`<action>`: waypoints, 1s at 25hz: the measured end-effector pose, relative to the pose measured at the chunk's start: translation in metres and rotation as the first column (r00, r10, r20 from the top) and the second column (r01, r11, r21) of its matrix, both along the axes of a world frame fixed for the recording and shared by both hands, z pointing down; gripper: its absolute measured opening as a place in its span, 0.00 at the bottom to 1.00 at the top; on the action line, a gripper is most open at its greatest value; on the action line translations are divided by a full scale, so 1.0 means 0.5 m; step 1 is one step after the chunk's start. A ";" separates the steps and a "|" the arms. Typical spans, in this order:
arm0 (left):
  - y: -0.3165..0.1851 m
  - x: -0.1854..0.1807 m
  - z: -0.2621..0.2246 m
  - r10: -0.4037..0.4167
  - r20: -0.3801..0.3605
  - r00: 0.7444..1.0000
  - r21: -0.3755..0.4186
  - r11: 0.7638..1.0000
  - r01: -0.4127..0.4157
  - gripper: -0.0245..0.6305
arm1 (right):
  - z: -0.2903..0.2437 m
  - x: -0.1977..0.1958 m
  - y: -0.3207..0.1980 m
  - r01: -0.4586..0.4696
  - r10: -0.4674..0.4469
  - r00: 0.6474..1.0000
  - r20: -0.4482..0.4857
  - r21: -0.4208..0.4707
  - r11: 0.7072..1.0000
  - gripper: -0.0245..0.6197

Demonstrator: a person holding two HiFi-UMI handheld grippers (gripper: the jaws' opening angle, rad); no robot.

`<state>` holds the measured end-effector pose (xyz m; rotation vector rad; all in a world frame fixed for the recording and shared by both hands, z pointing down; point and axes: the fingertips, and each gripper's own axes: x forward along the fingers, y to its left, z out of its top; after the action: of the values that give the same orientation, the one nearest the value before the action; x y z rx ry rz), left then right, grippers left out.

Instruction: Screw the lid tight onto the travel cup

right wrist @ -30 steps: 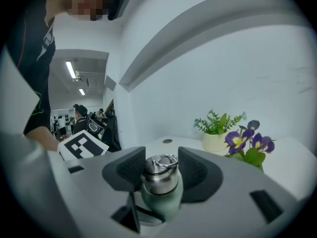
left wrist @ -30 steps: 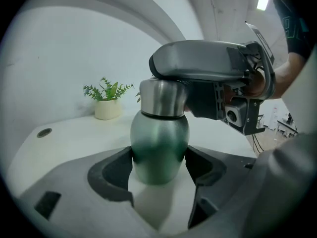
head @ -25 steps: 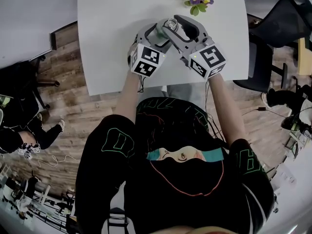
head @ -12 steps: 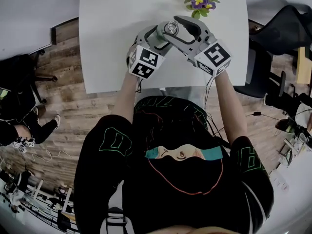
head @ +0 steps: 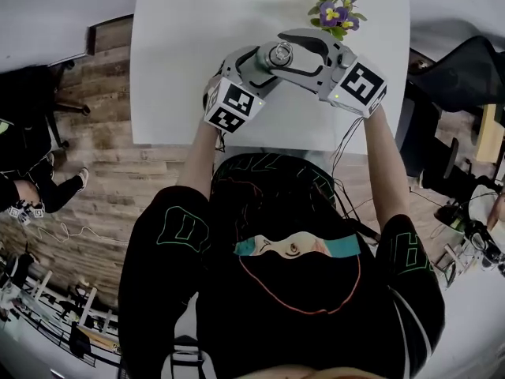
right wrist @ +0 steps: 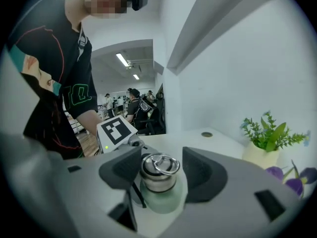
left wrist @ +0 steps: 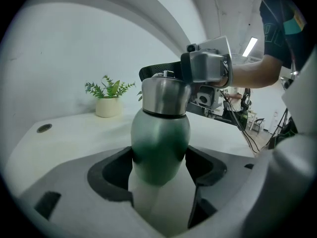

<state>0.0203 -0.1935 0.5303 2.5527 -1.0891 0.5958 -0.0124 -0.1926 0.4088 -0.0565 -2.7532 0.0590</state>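
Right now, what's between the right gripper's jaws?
In the right gripper view, the lid of the travel cup stands between the jaws of the right gripper, which have just been opening; a gap shows beside it.

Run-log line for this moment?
left gripper: shut on travel cup | right gripper: just been opening, lid between fingers, not gripped

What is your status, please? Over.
Left tongs shut on cup. Right tongs just opened, lid between them. Nothing in the way.
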 end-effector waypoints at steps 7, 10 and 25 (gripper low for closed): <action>-0.001 0.000 0.004 -0.019 0.004 1.000 -0.008 1.000 0.019 0.57 | 0.002 -0.011 0.012 0.185 -0.188 0.982 -0.032 -0.076 0.980 0.42; -0.002 -0.001 0.002 -0.021 0.004 1.000 -0.009 1.000 0.021 0.56 | 0.001 -0.011 0.012 0.220 -0.223 0.974 -0.025 -0.099 0.971 0.40; -0.004 -0.005 0.006 -0.026 0.003 1.000 -0.005 1.000 0.026 0.57 | 0.006 -0.003 -0.011 -0.052 0.058 0.995 0.077 -0.081 0.995 0.39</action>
<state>0.0178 -0.1955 0.5335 2.5301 -1.1192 0.5956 -0.0140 -0.1981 0.4116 -0.0044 -2.8314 0.1842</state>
